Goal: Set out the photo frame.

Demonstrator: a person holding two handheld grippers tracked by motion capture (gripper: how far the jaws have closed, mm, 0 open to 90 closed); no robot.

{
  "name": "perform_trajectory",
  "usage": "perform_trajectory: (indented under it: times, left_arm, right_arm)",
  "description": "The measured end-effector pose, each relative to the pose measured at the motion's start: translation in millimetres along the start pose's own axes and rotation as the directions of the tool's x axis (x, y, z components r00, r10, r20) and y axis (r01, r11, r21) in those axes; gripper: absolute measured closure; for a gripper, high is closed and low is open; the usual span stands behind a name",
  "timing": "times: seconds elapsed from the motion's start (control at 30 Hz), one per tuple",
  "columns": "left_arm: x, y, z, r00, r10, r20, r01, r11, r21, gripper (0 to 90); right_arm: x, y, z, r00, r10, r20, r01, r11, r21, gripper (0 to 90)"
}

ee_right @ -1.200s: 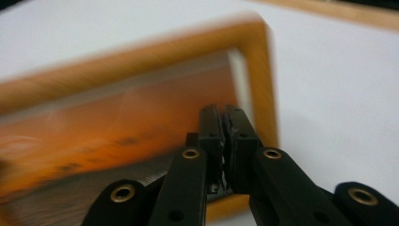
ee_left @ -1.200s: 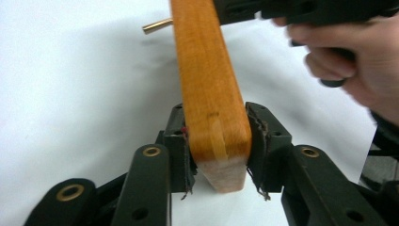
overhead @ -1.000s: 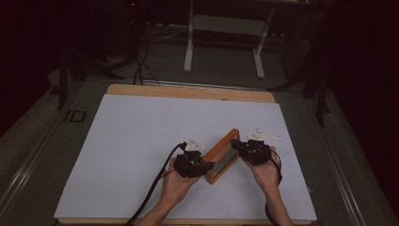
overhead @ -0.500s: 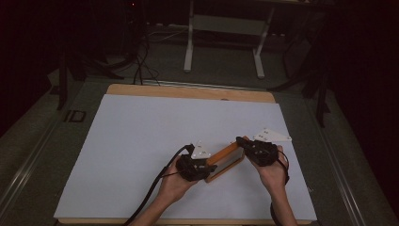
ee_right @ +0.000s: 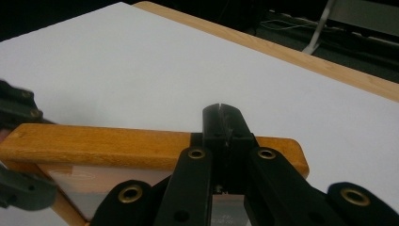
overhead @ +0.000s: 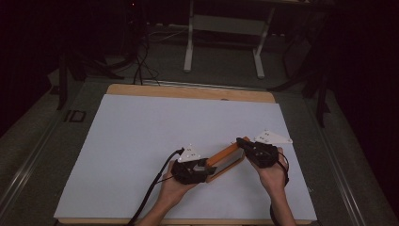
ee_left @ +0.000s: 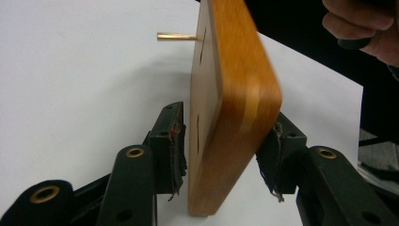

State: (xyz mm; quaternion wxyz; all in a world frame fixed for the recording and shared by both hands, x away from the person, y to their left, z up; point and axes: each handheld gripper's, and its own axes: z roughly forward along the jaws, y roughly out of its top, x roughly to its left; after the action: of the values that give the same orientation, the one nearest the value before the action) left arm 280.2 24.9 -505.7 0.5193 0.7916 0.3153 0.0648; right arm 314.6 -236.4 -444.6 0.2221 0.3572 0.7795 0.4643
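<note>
The left gripper [ee_left: 221, 155] has just been opened, its pads parted from the wooden board [ee_left: 230, 108] between them. The right gripper [ee_right: 221, 113] is clenched against the board's far end. Compared with earlier, the board is lowered, near the table's [overhead: 141, 136] front edge.

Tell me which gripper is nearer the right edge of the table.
Right. The right gripper, shut, sits close to that table edge at the wooden board's far end; the left gripper is toward the middle, its jaws just opening with the board between them.
</note>
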Motion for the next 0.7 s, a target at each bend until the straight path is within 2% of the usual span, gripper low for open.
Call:
perform_trajectory:
  times: [0.07, 0.2, 0.3, 0.37, 0.43, 0.53, 0.7]
  left_arm:
    - [-0.7, -6.4, 4.0, 1.0, -0.008, 0.001, 0.008, 1.0, 0.003, 55.6]
    - [-1.7, -14.8, 14.8, 1.0, 0.007, 0.006, -0.007, 0.999, 0.043, 58.1]
    - [-3.5, -17.3, 20.4, 0.9991, 0.033, -0.026, -0.031, 0.9983, 0.048, 63.7]
    - [-3.3, -17.3, 20.5, 0.9988, 0.042, -0.024, -0.041, 0.9983, 0.042, 66.3]
    - [-4.5, -17.0, 19.4, 0.9958, 0.081, -0.043, -0.079, 0.9956, 0.051, 68.2]
    - [-2.8, -15.0, 18.2, 0.9967, 0.074, -0.033, -0.072, 0.9955, 0.062, 69.0]
    - [-0.4, -11.2, 9.4, 0.995, 0.096, -0.027, -0.094, 0.993, 0.071, 69.1]
  right_arm:
    - [-0.1, -0.2, 0.2, 1.0, 0.003, -0.002, -0.003, 1.0, -0.003, 90.0]
    - [-0.2, -0.3, 0.4, 1.0, 0.005, -0.003, -0.005, 1.0, -0.005, 90.0]
    - [-0.3, -0.4, 0.4, 1.0, 0.006, -0.003, -0.006, 1.0, -0.007, 90.0]
    - [-0.2, -0.8, 0.6, 1.0, 0.004, -0.002, -0.004, 0.9999, -0.009, 90.0]
    - [-0.7, -0.5, 0.9, 1.0, 0.002, -0.003, -0.002, 1.0, -0.009, 90.0]
    - [-1.1, 1.0, 1.4, 1.0, -0.002, -0.001, 0.002, 1.0, -0.003, 90.0]
    - [-0.9, 1.1, -1.0, 1.0, -0.008, -0.006, 0.008, 0.9999, -0.013, 90.0]
